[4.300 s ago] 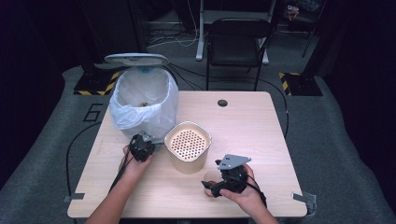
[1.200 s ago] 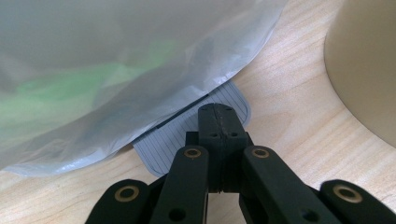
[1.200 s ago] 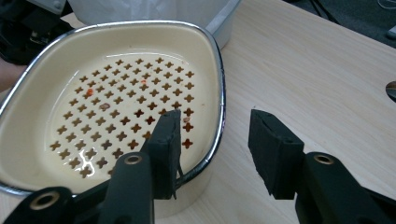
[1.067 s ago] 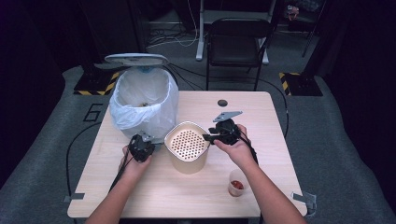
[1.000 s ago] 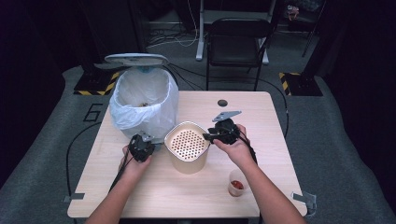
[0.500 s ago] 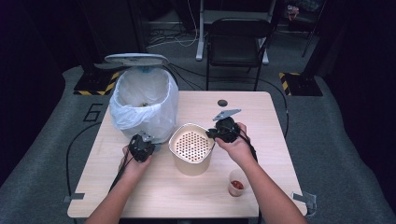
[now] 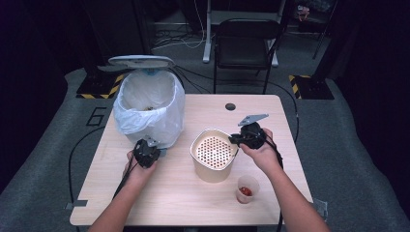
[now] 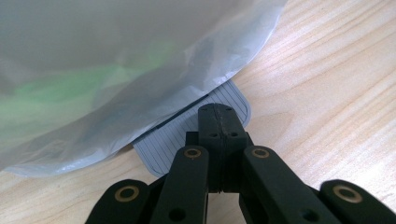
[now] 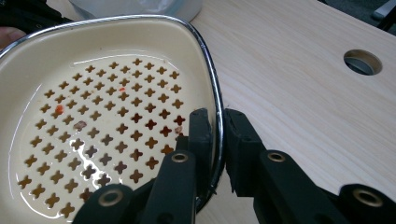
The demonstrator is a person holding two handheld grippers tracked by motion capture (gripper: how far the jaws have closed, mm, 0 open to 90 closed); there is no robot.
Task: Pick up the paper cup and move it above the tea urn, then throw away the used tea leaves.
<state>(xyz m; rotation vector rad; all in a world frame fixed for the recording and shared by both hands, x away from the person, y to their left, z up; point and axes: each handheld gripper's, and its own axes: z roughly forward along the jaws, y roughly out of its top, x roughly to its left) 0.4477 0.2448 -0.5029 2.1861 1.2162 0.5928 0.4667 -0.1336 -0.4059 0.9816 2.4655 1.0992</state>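
My right gripper jaws pinch chrome rim of cream perforated strainer pot, table centre. Keep grip firm, lift level.

My left gripper jaws closed, pressing grey ribbed pedal of white bag-lined bin, far left.

Half second ago pot sat further left; now shifted right.

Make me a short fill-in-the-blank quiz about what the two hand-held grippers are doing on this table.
1. The right hand-held gripper clamps the strainer's ____.
2. The left hand-held gripper presses the bin's ____.
3. The bin's lid stands ____.
4. The small cup sits nearest the person's ____ arm.

Missing words: rim; pedal; open; right
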